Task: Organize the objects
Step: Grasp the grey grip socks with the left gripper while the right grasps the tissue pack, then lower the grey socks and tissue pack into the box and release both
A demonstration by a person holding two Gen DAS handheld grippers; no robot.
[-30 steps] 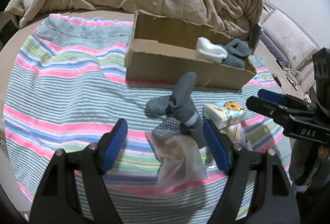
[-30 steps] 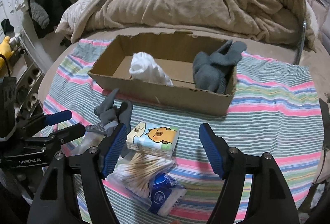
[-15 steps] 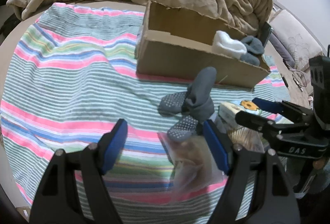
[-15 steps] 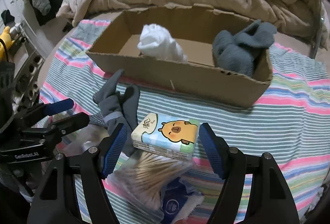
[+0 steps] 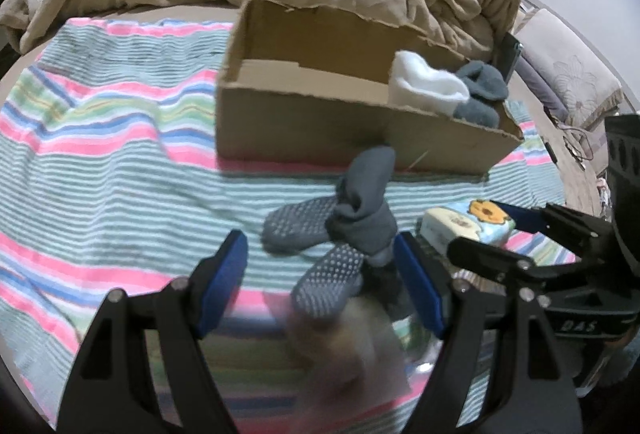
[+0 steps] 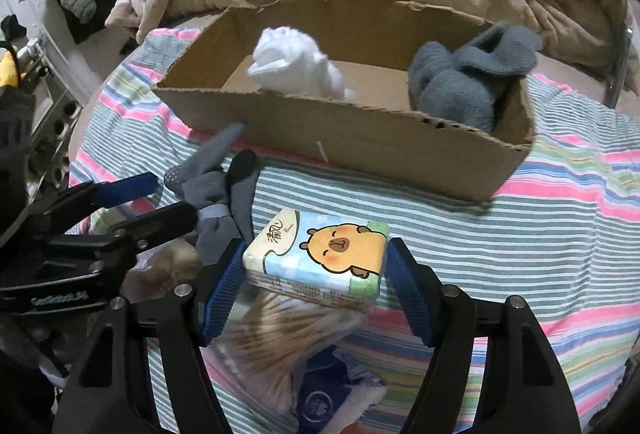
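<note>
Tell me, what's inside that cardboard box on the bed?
The cardboard box holds a white sock bundle and a grey sock bundle. Its left part shows bare cardboard; the near wall hides part of the floor.

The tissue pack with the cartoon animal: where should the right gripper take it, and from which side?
Grip the tissue pack across its two short ends, coming down from above and in front. It lies flat on the cotton swab bag, and the right gripper already has its open jaws bracketing those ends.
</note>
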